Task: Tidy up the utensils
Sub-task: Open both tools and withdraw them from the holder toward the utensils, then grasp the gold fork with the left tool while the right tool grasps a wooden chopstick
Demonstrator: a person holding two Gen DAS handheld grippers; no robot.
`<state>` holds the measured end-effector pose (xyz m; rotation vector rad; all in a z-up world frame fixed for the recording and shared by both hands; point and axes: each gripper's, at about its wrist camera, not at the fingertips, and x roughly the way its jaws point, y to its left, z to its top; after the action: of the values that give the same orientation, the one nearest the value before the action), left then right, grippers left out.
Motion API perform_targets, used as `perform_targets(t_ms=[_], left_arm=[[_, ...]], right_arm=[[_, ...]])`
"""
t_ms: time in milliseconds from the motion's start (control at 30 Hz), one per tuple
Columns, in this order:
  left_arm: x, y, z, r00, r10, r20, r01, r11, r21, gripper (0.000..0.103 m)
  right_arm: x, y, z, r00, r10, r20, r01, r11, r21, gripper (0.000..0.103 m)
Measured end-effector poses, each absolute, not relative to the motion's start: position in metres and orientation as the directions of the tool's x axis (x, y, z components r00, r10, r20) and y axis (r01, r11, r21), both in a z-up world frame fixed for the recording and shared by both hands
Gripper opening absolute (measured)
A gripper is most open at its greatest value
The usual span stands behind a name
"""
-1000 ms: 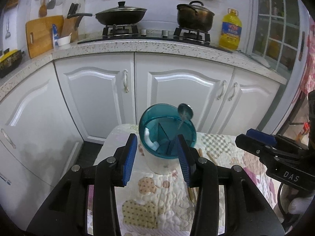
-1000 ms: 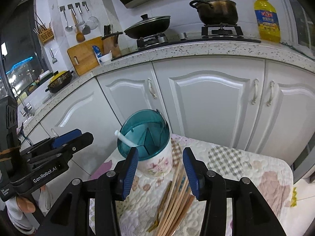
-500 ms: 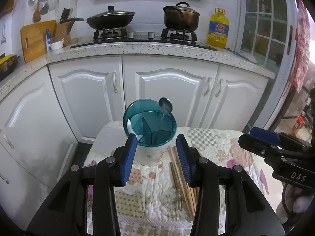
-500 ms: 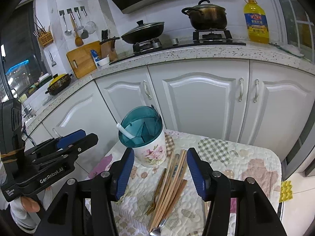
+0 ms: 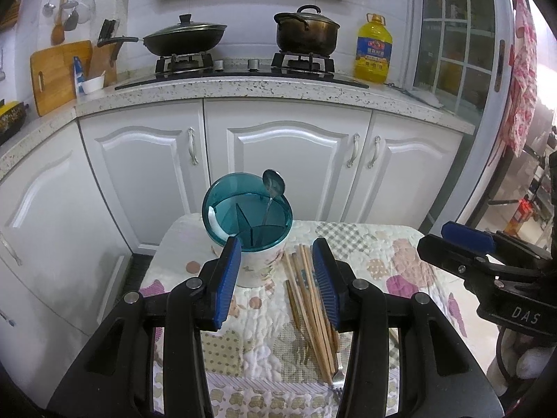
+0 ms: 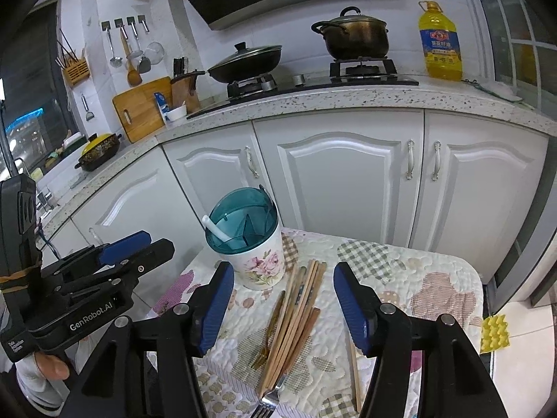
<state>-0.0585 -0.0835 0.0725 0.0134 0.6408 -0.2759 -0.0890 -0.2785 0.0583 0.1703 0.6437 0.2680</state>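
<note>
The silver metal fork is cut off by the lower frame edge in the right wrist view, and the left gripper's right finger covers part of the bundle of light wooden chopsticks in the left wrist view. The white floral ceramic utensil holder with a teal divided plastic insert stands on the patchwork quilted tablecloth, beyond both grippers. It contains a white plastic spoon handle and a silver metal spoon. The chopsticks lie just right of the holder, below and between the right gripper's fingers. The left gripper stands wide open and grips nothing. The right gripper is opening, its blue pads clear of the chopsticks and empty.
</note>
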Motion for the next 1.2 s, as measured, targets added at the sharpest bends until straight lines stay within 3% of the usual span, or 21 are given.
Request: perform_targets(t_ms=[433, 600, 700, 800, 933, 1200], left_arm=[[-0.052, -0.087, 0.058, 0.732, -0.261, -0.629, 0.264, 0.960, -0.091, 0.043], [-0.040, -0.077, 0.041, 0.667, -0.316, -0.674, 0.263, 0.947, -0.184, 0.043], [-0.036, -0.072, 0.027, 0.640, -0.325, -0.696, 0.258, 0.944, -0.204, 0.043], [-0.031, -0.068, 0.011, 0.608, -0.326, -0.724, 0.250, 0.944, -0.215, 0.043], [-0.025, -0.062, -0.009, 0.577, -0.305, -0.758, 0.223, 0.951, -0.212, 0.043], [-0.010, -0.050, -0.033, 0.555, -0.254, -0.792, 0.183, 0.966, -0.181, 0.043]], right_arm=[[-0.089, -0.283, 0.049, 0.754, 0.269, -0.599, -0.162, 0.960, 0.227, 0.065], [-0.082, -0.291, 0.033, 0.727, 0.258, -0.637, -0.137, 0.963, 0.233, 0.065], [-0.074, -0.292, 0.015, 0.691, 0.273, -0.670, -0.146, 0.960, 0.240, 0.065], [-0.061, -0.291, -0.007, 0.641, 0.303, -0.705, -0.153, 0.951, 0.270, 0.057], [-0.031, -0.278, -0.045, 0.548, 0.347, -0.761, -0.162, 0.937, 0.311, 0.056], [0.041, -0.243, -0.100, 0.462, 0.247, -0.852, -0.128, 0.969, 0.212, 0.057]])
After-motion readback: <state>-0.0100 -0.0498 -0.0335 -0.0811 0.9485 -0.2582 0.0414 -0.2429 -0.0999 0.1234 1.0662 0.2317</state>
